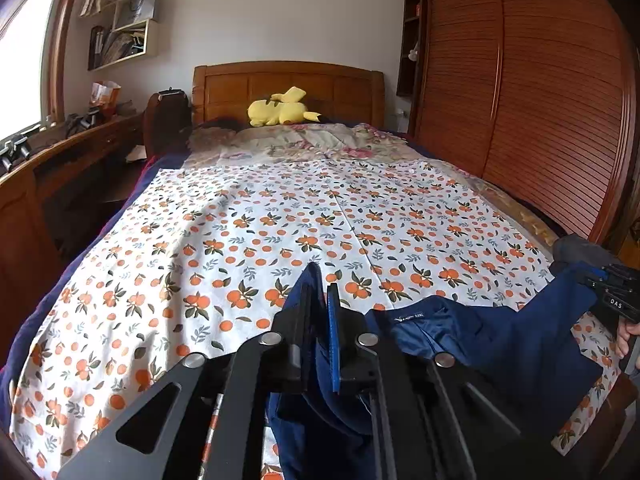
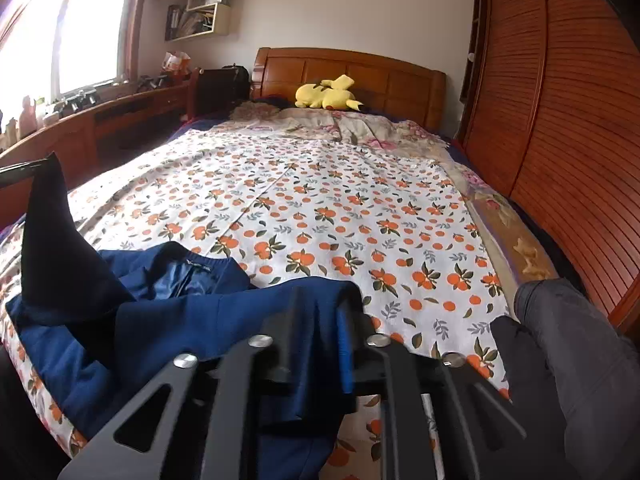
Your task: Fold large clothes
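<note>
A navy blue garment point(image 1: 500, 344) lies crumpled at the near edge of the bed, its label and shiny lining facing up point(image 2: 192, 276). My left gripper point(image 1: 320, 284) stands slightly open. A peak of the navy cloth rises between its fingers and drapes over the left one. In the right wrist view this peak stands up like a cone point(image 2: 52, 240) at the far left. My right gripper point(image 2: 320, 300) is also slightly open, with a fold of the garment lying over and between its fingers. The right gripper point(image 1: 612, 292) shows at the right edge of the left wrist view.
The bed carries a white sheet with an orange-fruit print point(image 1: 280, 220), a floral quilt and a yellow plush toy point(image 1: 280, 110) by the wooden headboard. A wooden desk point(image 1: 60, 160) runs along the left, a slatted wardrobe point(image 1: 540, 100) along the right. A person's grey-trousered leg point(image 2: 568, 340) stands at the right.
</note>
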The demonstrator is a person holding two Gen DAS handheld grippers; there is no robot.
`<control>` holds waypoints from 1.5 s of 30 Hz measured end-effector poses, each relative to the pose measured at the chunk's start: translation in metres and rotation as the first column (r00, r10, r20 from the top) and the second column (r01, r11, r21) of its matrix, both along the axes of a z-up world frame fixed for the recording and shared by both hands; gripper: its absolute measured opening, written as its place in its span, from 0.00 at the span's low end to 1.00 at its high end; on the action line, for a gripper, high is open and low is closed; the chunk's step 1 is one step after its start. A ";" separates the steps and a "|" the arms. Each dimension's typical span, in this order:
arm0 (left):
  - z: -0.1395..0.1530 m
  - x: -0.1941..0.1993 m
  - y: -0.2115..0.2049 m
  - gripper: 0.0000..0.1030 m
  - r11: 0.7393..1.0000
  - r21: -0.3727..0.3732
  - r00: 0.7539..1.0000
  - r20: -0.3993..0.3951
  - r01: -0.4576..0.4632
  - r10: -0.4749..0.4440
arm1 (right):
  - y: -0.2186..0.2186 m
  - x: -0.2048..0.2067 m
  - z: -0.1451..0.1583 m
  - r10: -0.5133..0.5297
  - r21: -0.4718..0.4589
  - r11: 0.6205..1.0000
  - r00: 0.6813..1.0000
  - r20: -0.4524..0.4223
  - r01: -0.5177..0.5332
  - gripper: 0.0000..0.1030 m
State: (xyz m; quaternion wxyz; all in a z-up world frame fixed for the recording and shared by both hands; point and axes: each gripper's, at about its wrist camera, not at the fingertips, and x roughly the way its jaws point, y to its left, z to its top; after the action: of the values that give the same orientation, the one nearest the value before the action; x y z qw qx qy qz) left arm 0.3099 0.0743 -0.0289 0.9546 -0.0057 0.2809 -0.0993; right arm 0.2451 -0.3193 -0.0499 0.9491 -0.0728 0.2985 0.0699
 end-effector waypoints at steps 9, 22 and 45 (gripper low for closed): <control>-0.020 -0.032 -0.009 0.97 0.999 -0.011 0.999 0.043 0.031 -0.031 | 0.012 -0.025 0.006 -0.008 -0.032 0.999 0.999 0.042 0.010 0.50; -0.070 -0.077 -0.022 0.98 0.994 -0.015 0.993 0.061 0.104 -0.103 | 0.100 -0.037 -0.053 0.148 -0.041 0.987 0.983 -0.109 -0.153 0.50; -0.070 -0.099 -0.006 0.98 0.993 -0.011 0.988 0.094 0.121 -0.120 | 0.125 0.022 -0.056 0.102 -0.288 0.944 0.974 -0.202 -0.158 0.02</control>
State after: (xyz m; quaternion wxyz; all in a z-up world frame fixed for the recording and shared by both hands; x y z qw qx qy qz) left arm 0.2112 0.0686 -0.0989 0.9588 0.0081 0.2352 -0.1592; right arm 0.2673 -0.1947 -0.1056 0.8882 -0.2301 0.3869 0.0925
